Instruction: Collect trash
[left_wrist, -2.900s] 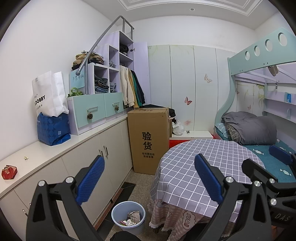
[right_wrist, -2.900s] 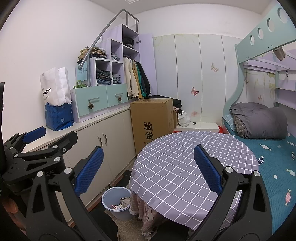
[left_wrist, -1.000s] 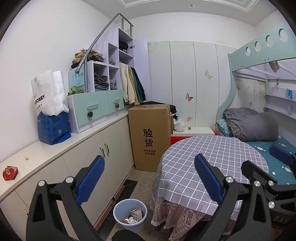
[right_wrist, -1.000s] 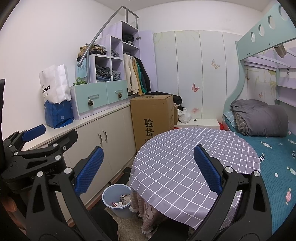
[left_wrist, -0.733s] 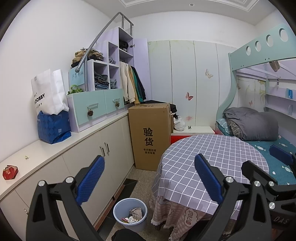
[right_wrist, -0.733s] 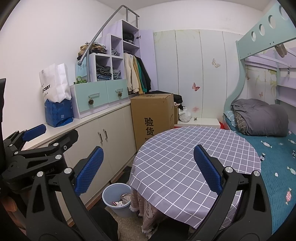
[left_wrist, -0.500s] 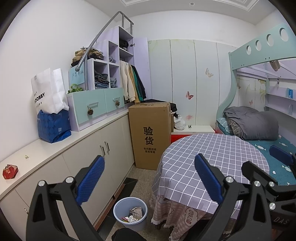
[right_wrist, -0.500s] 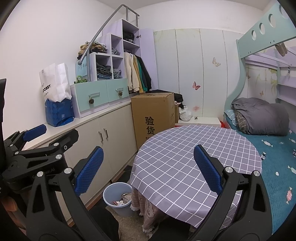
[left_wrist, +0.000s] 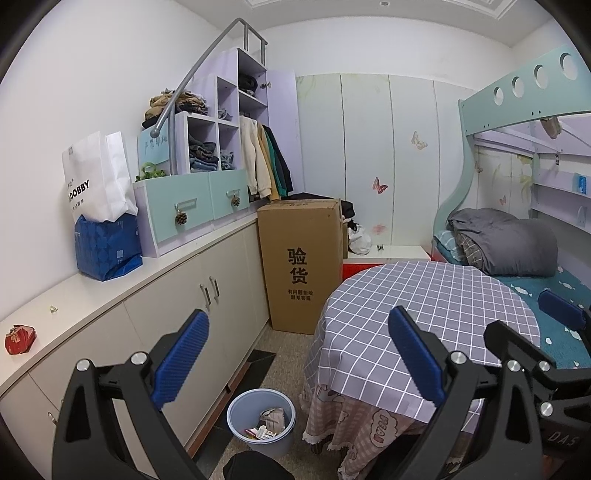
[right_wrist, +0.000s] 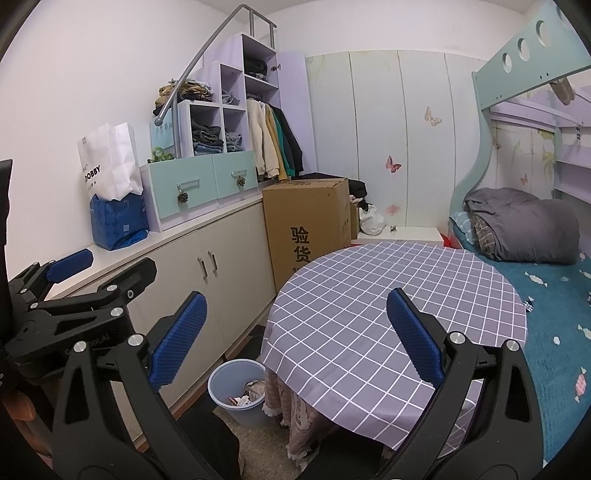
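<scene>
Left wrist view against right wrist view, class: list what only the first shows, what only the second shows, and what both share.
Only the left wrist view shows the small red packet on the countertop, plus the right tongs at its right edge. Only the right wrist view shows the left tongs at its left edge. Both share the blue bin holding litter, the checked round table, the cardboard box, and open, empty tongs.

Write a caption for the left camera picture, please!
Open left gripper held above a blue trash bin with litter inside, between the white cabinets and the checked round table.
</scene>
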